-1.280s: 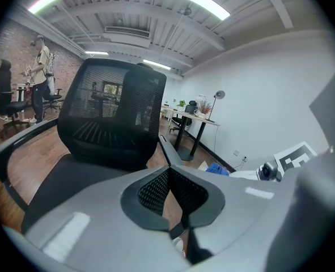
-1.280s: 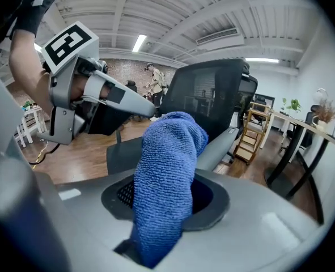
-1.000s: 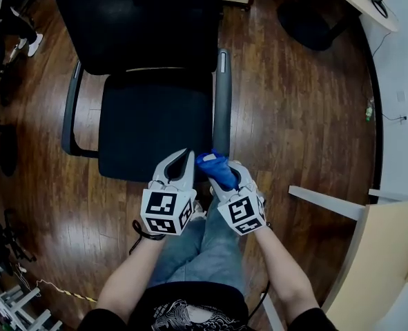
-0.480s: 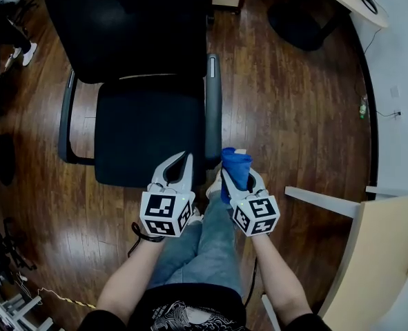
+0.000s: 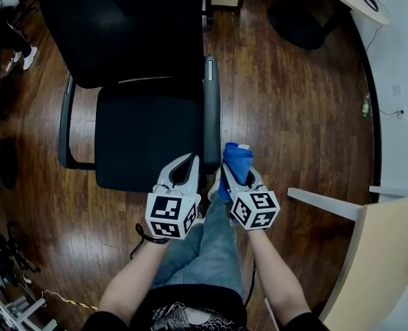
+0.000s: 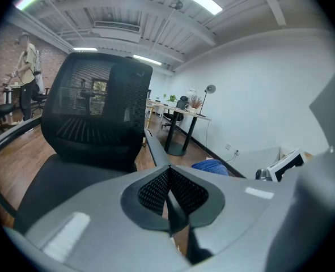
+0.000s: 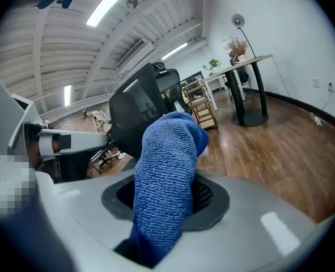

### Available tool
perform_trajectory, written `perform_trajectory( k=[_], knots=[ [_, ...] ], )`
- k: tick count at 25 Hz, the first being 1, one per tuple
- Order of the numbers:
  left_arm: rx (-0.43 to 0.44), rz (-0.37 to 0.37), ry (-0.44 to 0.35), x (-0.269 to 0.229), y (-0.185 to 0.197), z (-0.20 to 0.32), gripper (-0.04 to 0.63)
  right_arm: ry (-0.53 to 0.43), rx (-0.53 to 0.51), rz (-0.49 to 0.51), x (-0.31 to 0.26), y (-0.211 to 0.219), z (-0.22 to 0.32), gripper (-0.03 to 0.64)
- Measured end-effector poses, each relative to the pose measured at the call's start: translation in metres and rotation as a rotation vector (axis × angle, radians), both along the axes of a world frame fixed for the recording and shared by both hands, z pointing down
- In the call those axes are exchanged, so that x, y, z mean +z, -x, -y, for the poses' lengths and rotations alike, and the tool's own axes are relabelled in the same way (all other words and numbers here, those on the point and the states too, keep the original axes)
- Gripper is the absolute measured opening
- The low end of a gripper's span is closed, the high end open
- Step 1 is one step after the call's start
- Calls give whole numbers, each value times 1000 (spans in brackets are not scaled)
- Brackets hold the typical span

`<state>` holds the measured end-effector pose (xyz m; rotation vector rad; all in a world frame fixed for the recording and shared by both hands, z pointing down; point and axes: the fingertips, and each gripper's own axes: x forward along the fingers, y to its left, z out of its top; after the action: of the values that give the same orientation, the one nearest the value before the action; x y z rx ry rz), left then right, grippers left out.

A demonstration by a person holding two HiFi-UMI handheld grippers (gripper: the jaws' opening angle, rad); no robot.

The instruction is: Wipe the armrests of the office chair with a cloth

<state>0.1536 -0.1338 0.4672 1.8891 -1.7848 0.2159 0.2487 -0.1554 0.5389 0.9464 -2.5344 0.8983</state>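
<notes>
text: none readable | labels: none | numbers: none | signs: none

Cloth [image 7: 164,180]: rough blue terry. Chair back [image 6: 93,112]: black mesh. Armrest [image 5: 212,109]: smooth, matt. Floor [image 5: 293,116]: glossy wood.

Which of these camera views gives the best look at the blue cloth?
The right gripper view: the blue cloth fills its middle, weave visible, pinched by the right gripper. The head view shows it small, poking from that gripper beside the chair's armrest. The left gripper view catches only a blue sliver.
</notes>
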Motion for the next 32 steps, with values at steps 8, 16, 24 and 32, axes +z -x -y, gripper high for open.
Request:
perform_trajectory(
  k=[8,16,24,32],
  knots=[
    [-2,5,16,1,1,35,5,29,-15,10,2,13,37,138],
    [-25,7,16,-11,19,85,5,53,-57,1,-1,39,86,138],
    [-61,-1,31,-10,38,129,5,55,-102,-17,-4,61,138,138],
    [-92,-5,49,-10,55,172,5,53,-156,-44,-6,84,193,138]
  ],
)
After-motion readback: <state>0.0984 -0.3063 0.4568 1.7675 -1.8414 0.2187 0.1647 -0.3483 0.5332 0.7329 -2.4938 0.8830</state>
